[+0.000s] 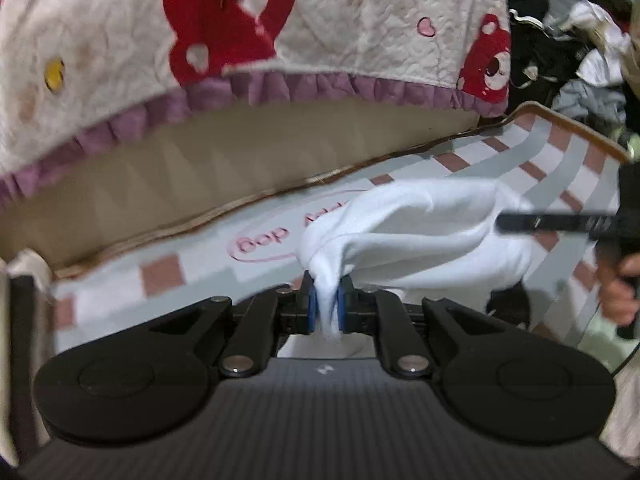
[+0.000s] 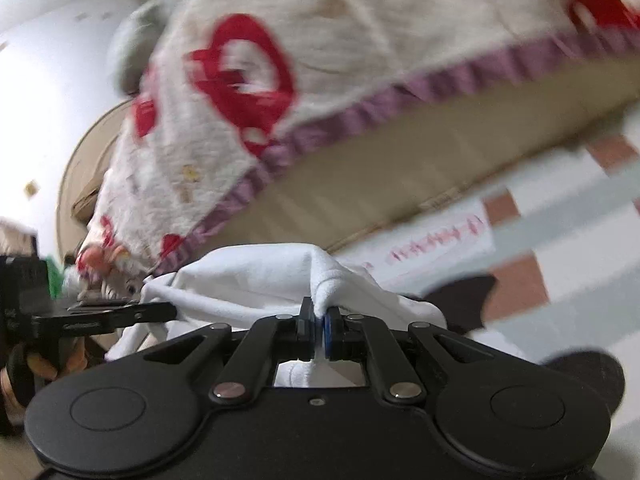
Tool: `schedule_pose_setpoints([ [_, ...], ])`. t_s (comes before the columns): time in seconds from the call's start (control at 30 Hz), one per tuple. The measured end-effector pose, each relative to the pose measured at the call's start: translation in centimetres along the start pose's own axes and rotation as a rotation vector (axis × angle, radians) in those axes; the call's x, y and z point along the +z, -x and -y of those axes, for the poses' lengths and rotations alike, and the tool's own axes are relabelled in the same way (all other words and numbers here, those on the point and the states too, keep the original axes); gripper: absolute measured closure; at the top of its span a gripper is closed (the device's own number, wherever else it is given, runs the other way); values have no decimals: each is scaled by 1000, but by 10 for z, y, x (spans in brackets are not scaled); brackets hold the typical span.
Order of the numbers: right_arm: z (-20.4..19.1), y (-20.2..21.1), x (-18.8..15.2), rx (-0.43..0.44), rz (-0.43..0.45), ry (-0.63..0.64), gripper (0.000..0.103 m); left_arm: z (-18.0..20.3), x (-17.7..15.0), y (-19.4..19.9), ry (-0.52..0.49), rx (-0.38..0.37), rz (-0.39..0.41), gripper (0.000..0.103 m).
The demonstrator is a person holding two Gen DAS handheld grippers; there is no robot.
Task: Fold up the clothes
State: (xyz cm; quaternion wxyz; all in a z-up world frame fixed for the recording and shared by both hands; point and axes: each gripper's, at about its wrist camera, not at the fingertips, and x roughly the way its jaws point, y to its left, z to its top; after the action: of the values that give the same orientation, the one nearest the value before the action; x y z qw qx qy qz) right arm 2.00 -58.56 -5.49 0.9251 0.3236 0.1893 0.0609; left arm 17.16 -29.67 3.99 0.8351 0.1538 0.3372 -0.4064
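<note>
Open mat (image 1: 560, 168), mattress edge (image 1: 200, 168) behind

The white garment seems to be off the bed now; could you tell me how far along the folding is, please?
Done: both grippers have pinched the white garment, the left gripper and right gripper each shut on a bunch of it. In hand: it hangs between them above the checked sheet. Left: no fold shows yet, and the clothes pile waits.

1. The left tongs (image 1: 327, 300) are pinched tight on a fold of white cloth (image 1: 420, 232), blue pads (image 1: 312, 308) pressing it from both sides; they tilt downward.
2. The right tongs (image 2: 320, 330) are likewise clamped on the cloth; a hand (image 1: 620, 288) grips their handle at the frame edge.
</note>
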Motion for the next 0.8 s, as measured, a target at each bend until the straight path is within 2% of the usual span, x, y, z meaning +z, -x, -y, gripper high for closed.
schedule_pose_setpoints([
  [0.13,-33,12,-2,47,62,66,96,-20,-3,33,10,39,78,94],
  [0.3,-50,5,-5,84,47,70,96,-17,-21,55,-53,33,108,94],
  [0.33,-51,0,-8,76,32,78,96,-15,-27,55,-65,13,88,94],
  [0.43,-38,-14,-14,100,-5,14,96,1,-59,20,-98,-169,-147,93],
  [0.53,-24,-18,-16,138,-28,-53,96,20,-84,2,-227,-243,-293,87],
  [0.6,-21,-13,-16,171,-30,-70,96,25,-87,10,-303,-268,-271,70],
  [0.67,-23,-5,-15,219,-25,-74,96,26,-85,24,-345,-291,-218,63],
  [0.73,-24,0,-12,257,-12,-79,96,13,-78,37,-304,-309,-153,63],
  [0.8,-24,3,-10,284,-3,-88,96,-3,-67,47,-242,-289,-78,63],
])
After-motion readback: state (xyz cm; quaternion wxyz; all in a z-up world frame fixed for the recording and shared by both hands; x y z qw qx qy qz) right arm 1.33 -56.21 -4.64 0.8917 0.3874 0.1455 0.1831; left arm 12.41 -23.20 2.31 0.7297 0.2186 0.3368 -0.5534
